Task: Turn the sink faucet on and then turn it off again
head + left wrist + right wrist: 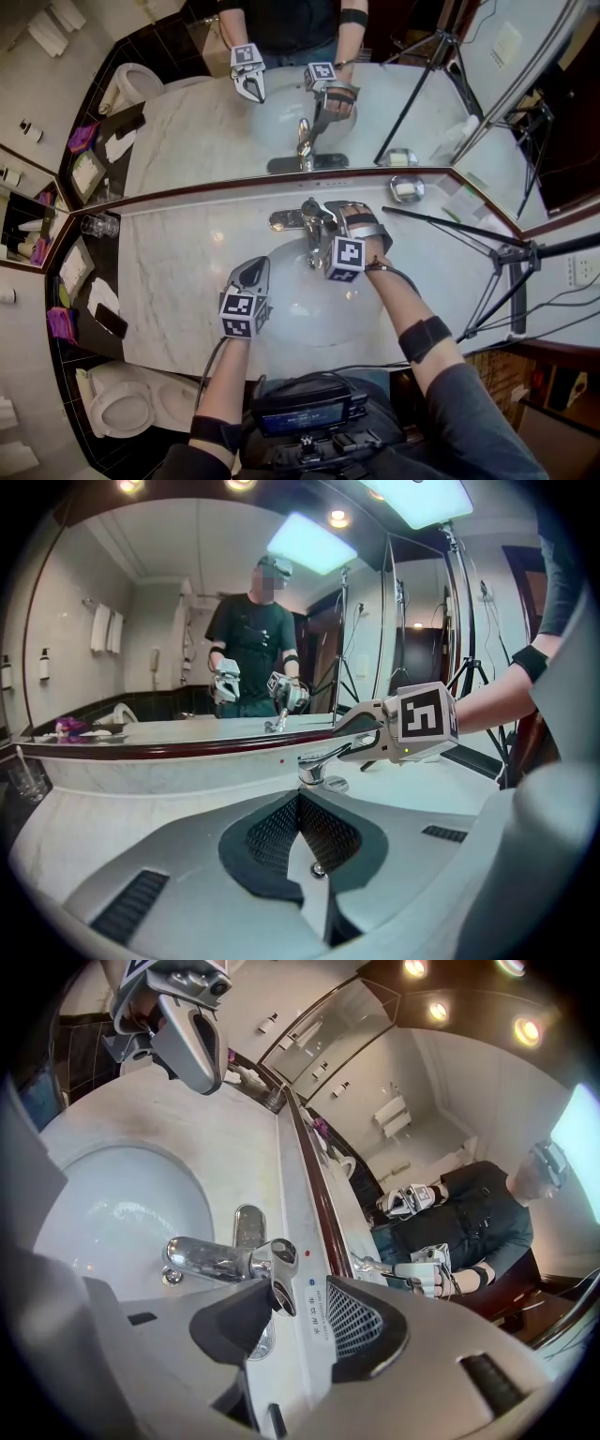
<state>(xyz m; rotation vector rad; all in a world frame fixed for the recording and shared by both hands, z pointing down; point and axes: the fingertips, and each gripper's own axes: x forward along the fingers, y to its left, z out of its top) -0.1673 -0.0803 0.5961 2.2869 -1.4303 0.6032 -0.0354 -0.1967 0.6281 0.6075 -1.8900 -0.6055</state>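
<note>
**At the sink, the right gripper waits around the tap handle**

Across the pale stone counter [178,281], right under the long mirror [216,122], sits a round white sink bowl [295,314]. Both grippers hang over it.

The right gripper [286,1309] has reached to the back of the bowl. Its jaws are apart, and the top of the faucet stands in the gap between them. One dark pad looks very close to the shiny metal. The other pad is clear of it, because the counter shows in between. So nothing is squeezed yet. I think it is there because the handle is the part that turns the water on and off.

The left gripper [251,277] hangs over the front left of the bowl, well apart from the faucet. Its jaws are closed together with nothing in them. I think it is only keeping out of the way, since one gripper can do this job.

The faucet [313,251] stands at the back edge of the bowl, near the mirror. Its long spout lies almost flat and points away from the mirror, out over the bowl and toward the person. The handle [279,1283] sits on top at the back end. I cannot see any water coming out.
</note>
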